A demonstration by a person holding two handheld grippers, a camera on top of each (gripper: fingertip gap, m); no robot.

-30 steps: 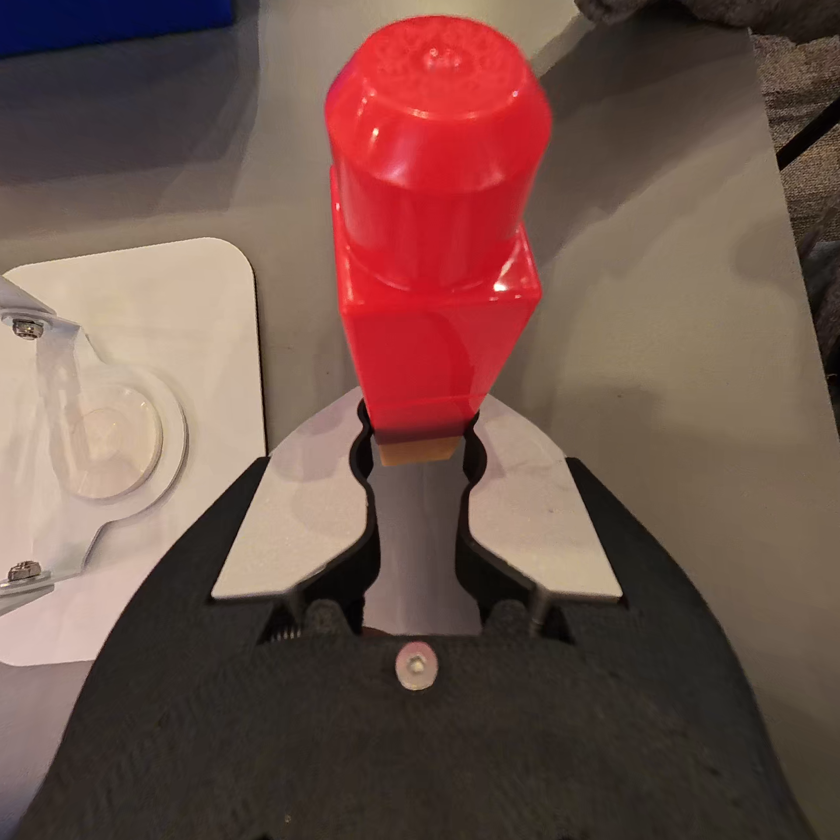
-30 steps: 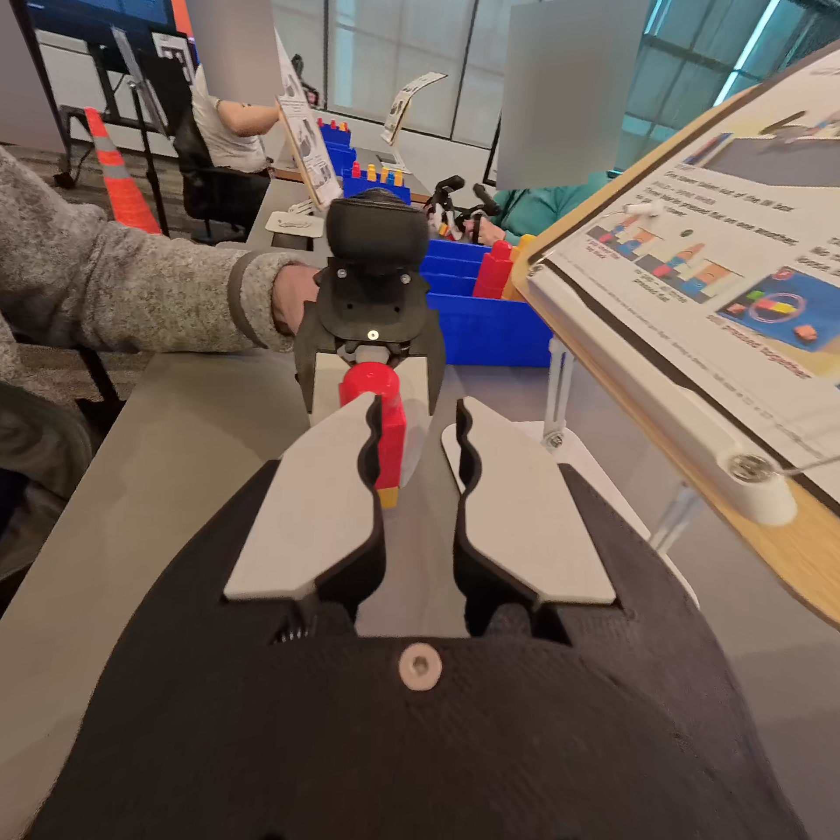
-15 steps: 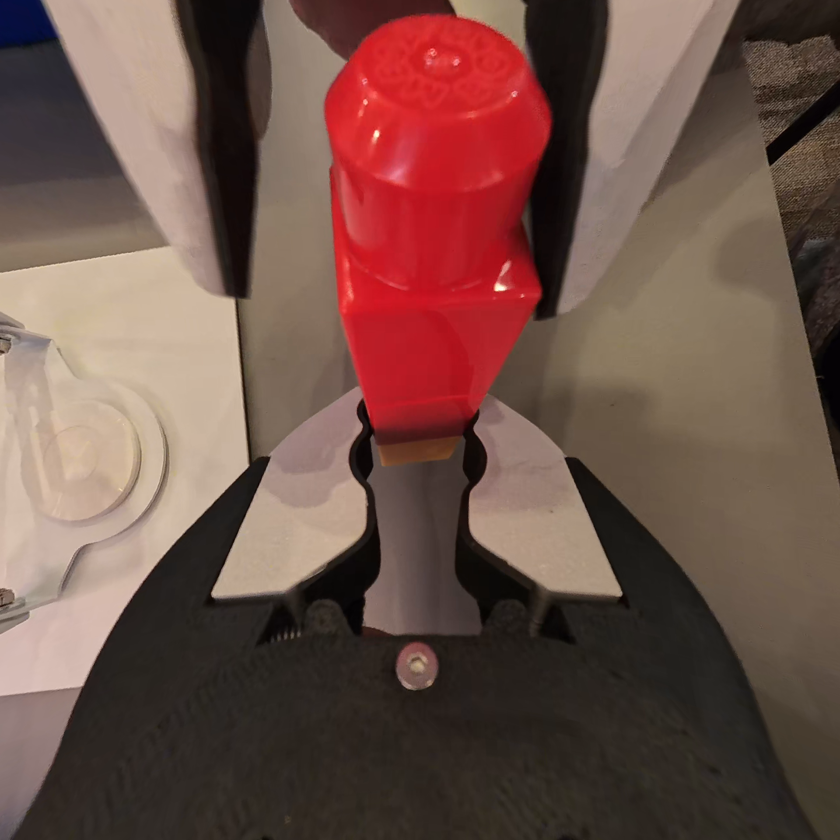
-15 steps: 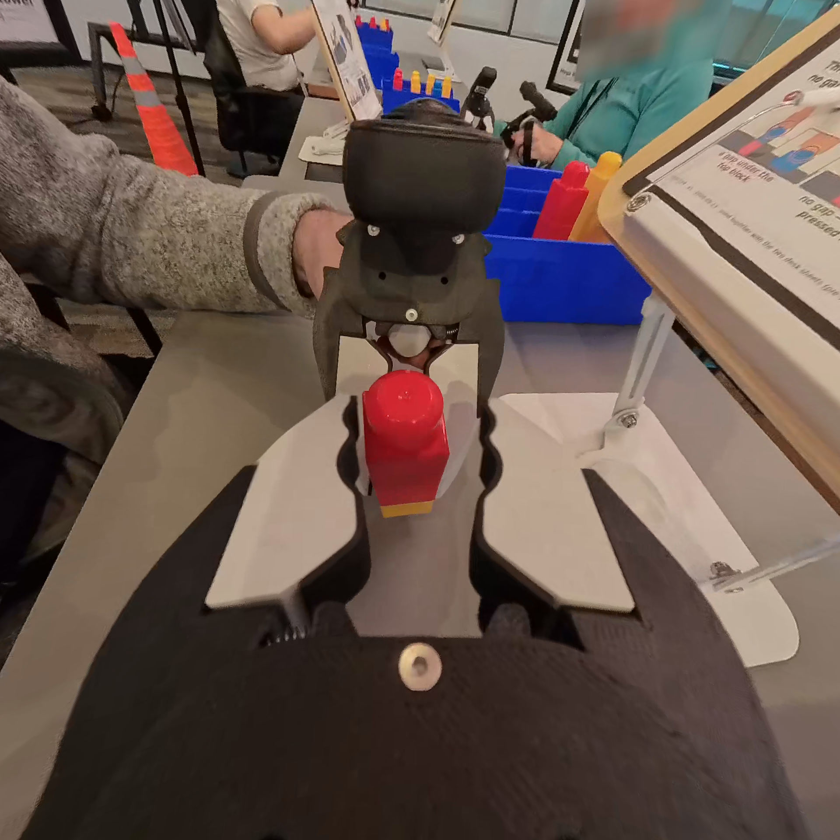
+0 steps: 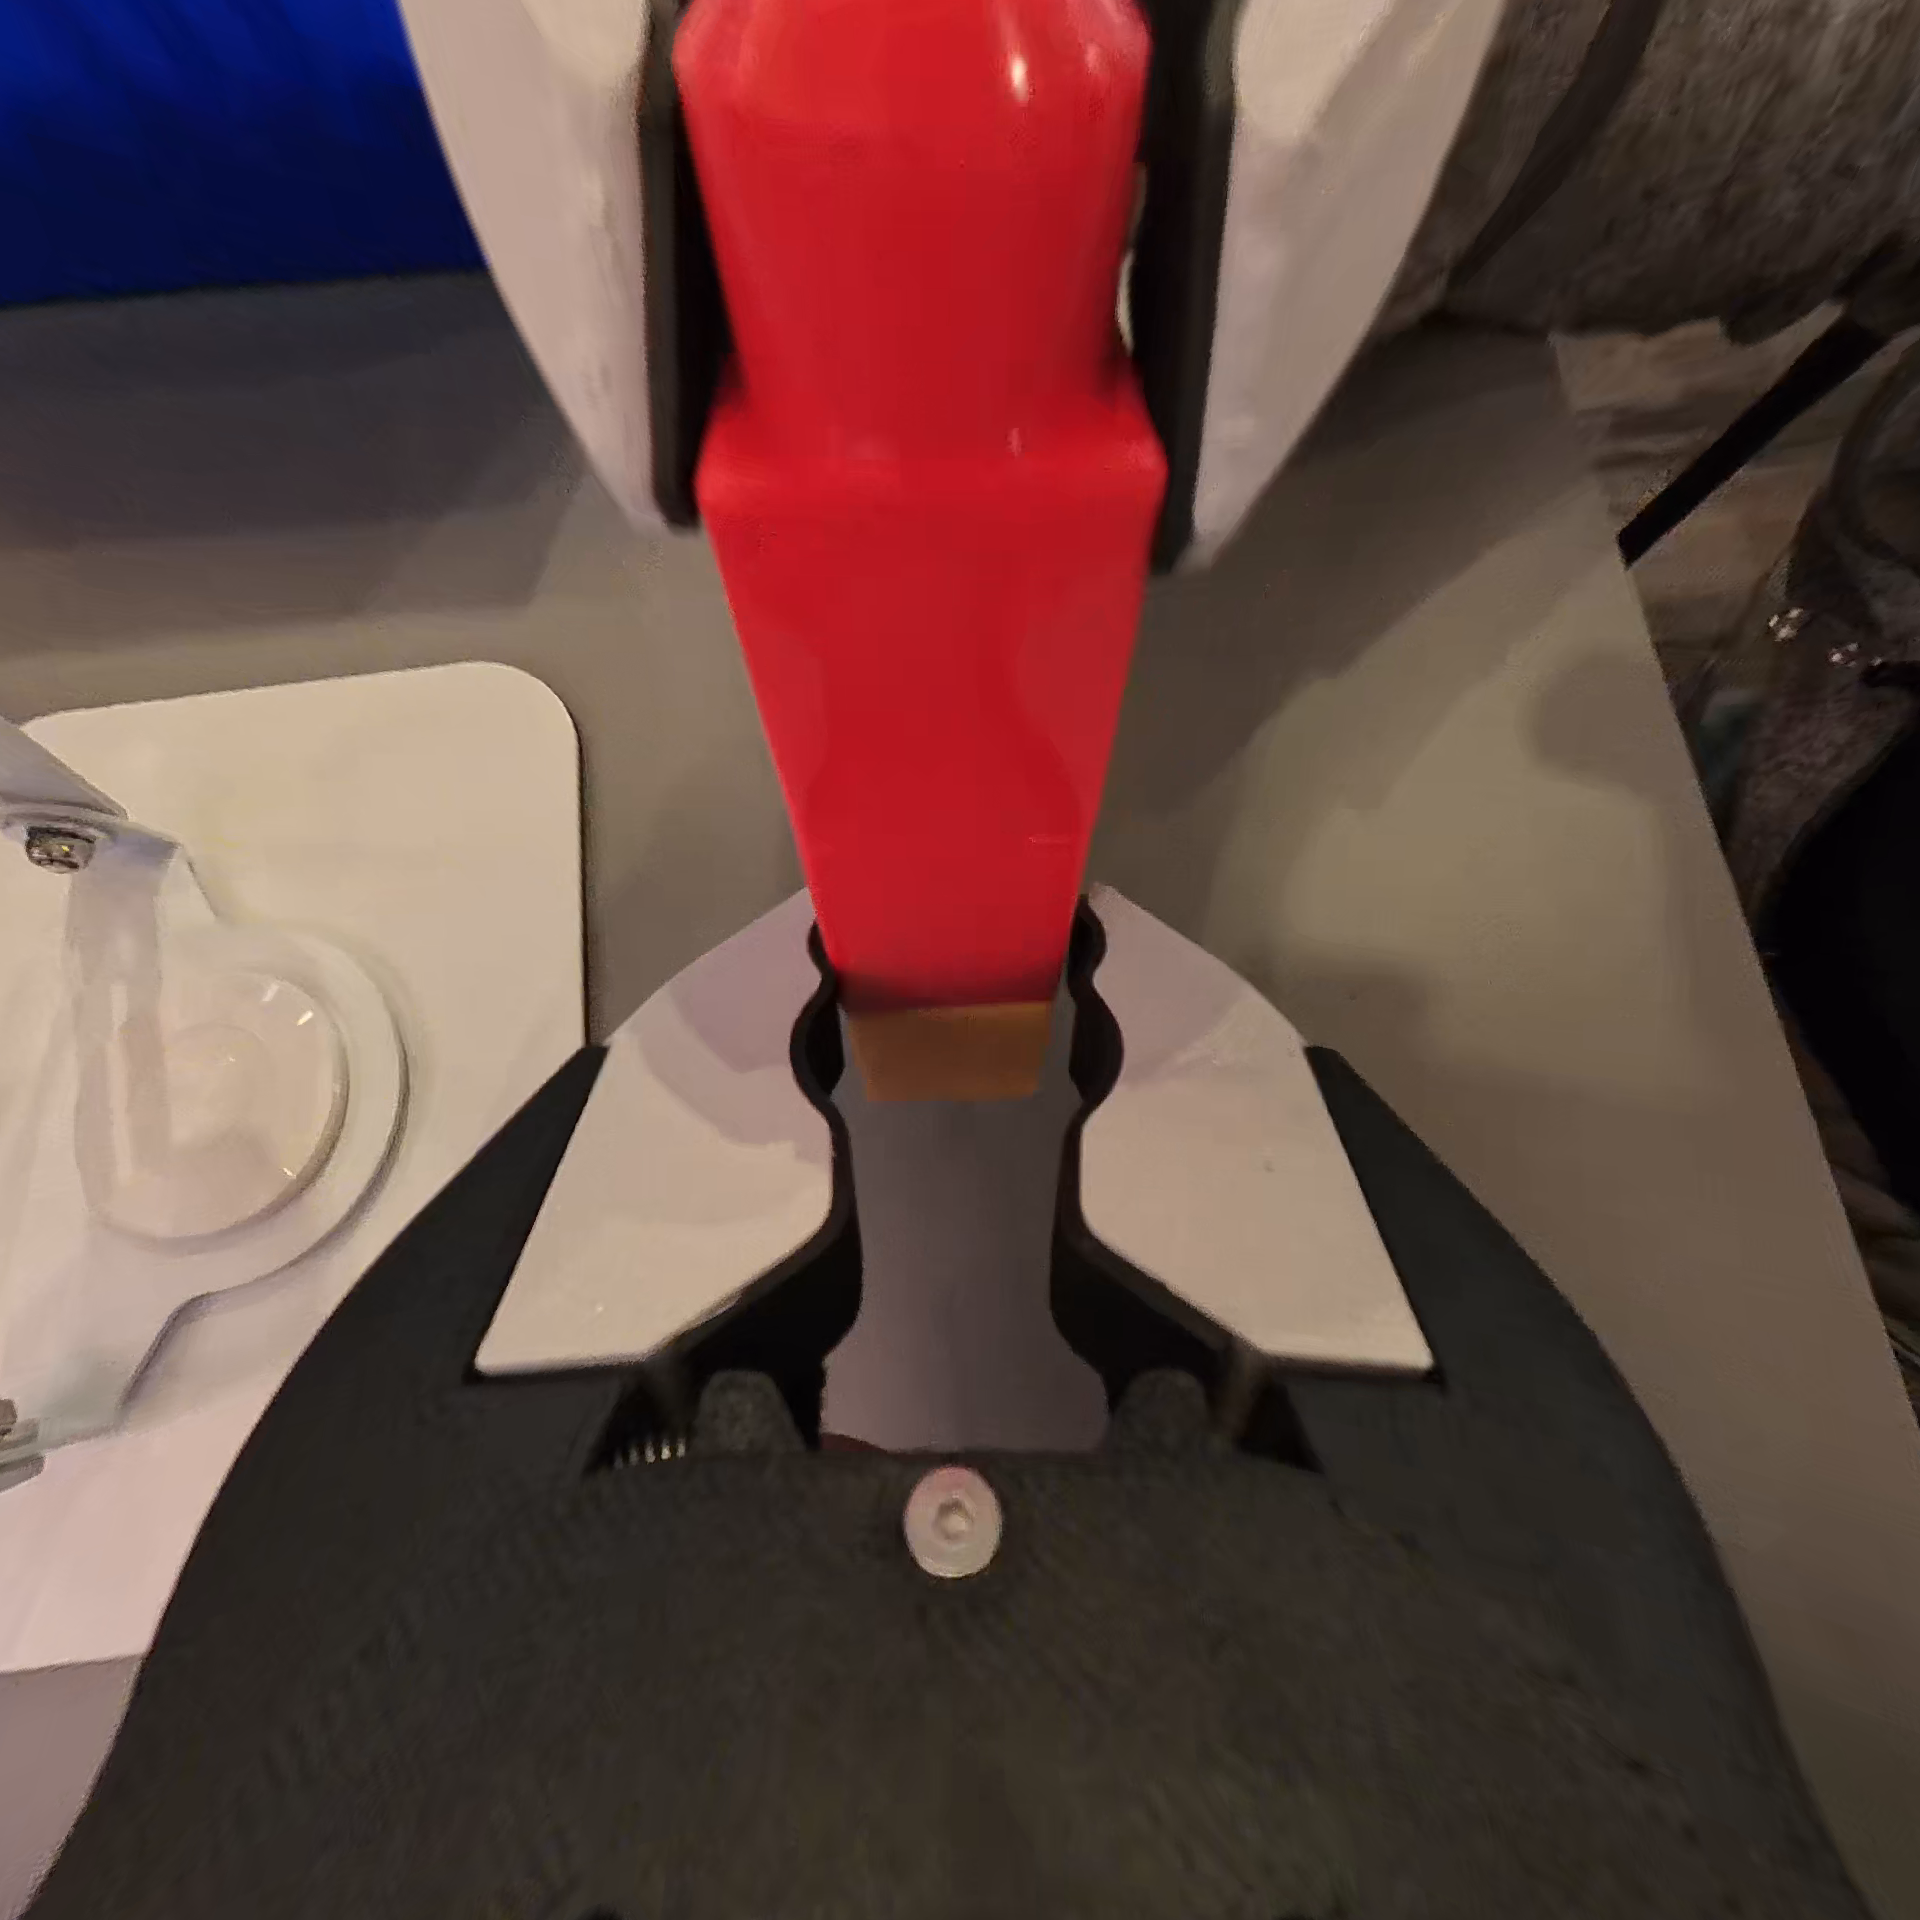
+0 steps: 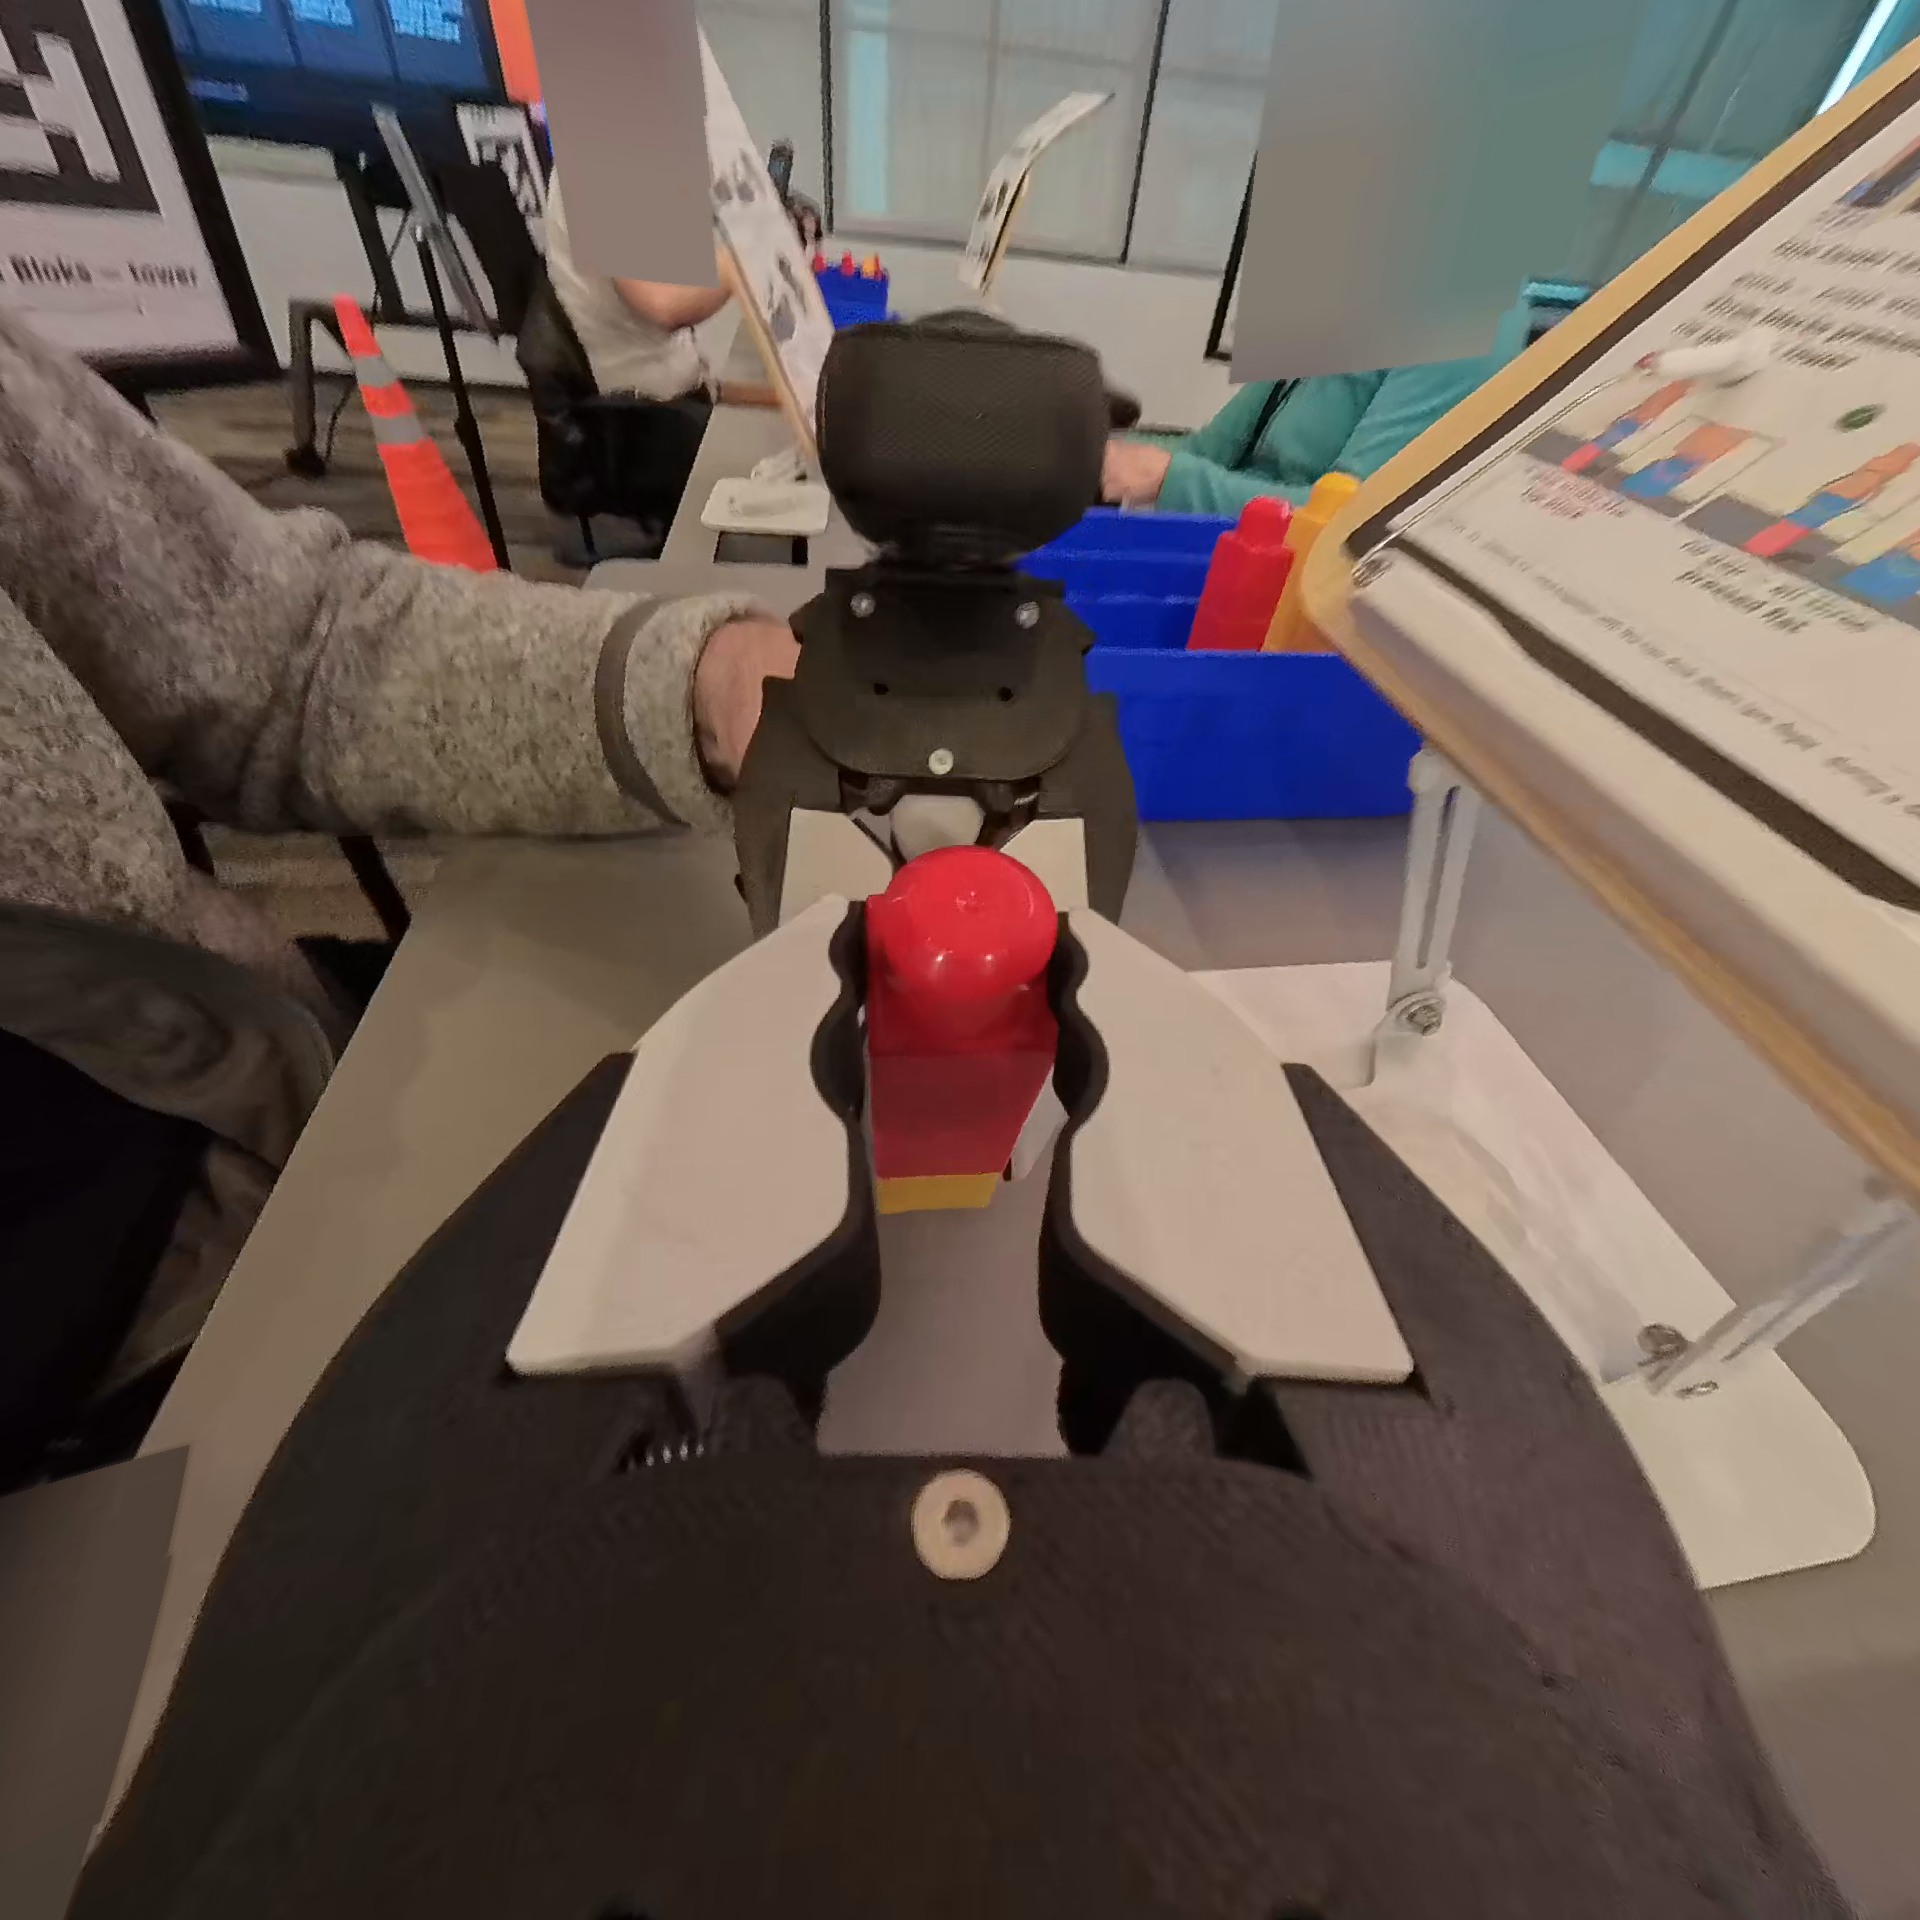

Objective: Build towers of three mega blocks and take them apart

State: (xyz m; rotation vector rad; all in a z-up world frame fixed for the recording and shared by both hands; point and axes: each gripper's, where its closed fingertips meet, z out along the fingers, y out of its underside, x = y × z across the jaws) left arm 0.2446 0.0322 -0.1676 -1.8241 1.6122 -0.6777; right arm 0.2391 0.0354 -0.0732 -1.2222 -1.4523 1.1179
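A: Fingers? Both pairs pinch one tower: the left gripper (image 5: pixel 951 1023) clamps its lower end at the red-yellow seam, the right gripper (image 6: pixel 956 997) clamps the top red block (image 6: pixel 961 966), pads pressed on its sides.

B: How many blocks?

A: Two red ones stacked above a yellow block (image 5: pixel 951 1055), so three. The tower is glossy, with a round stud on top, and hangs above the grey table (image 5: pixel 1403 831).

B: Room around it?

A: A white stand base (image 5: pixel 312 810) lies left, a blue bin (image 6: pixel 1247 727) behind, and the table edge runs at right.
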